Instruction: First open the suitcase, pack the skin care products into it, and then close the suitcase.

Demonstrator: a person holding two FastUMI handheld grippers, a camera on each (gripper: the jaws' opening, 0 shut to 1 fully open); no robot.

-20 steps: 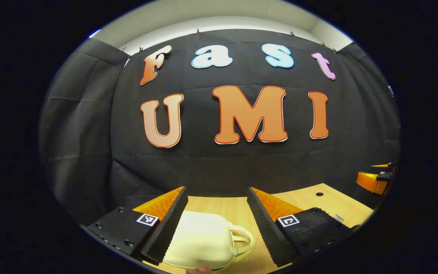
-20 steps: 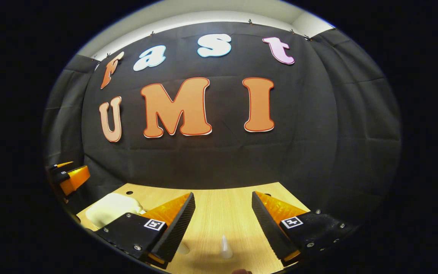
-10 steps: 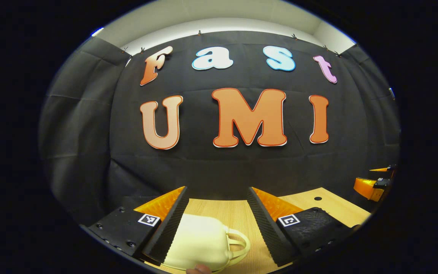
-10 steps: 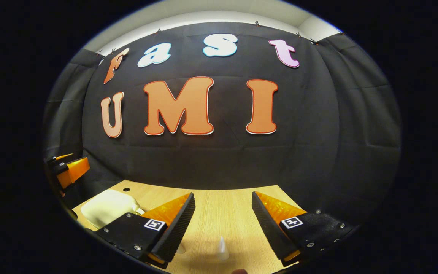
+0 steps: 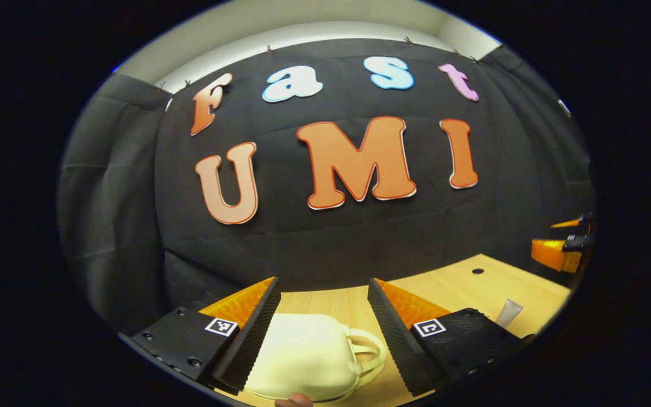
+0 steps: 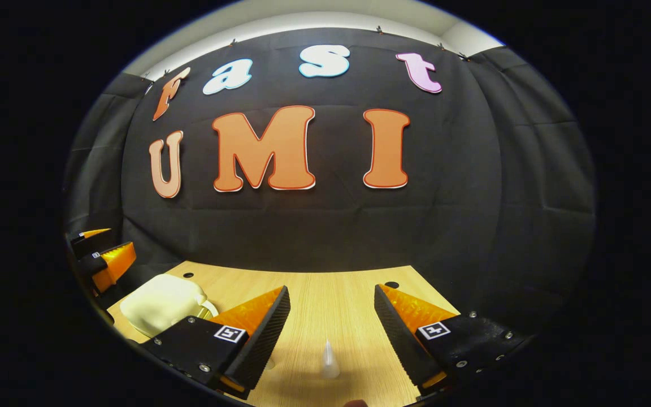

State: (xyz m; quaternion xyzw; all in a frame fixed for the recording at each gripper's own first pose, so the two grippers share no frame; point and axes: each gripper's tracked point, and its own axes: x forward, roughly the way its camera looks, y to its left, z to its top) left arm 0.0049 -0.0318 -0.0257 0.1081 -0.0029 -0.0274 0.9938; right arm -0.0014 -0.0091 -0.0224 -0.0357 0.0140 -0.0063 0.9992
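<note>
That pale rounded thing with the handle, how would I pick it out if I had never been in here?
Start at the wooden table that stands against the black cloth wall. On it lies the small cream suitcase, closed, with a looped handle at one end; in the left gripper view it sits ahead of the left gripper. The nearby skin care tube is thin and see-through, while the suitcase is bulky and opaque.

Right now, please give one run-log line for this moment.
suitcase: closed, on table | tube: on table | left gripper: open | right gripper: open
</note>
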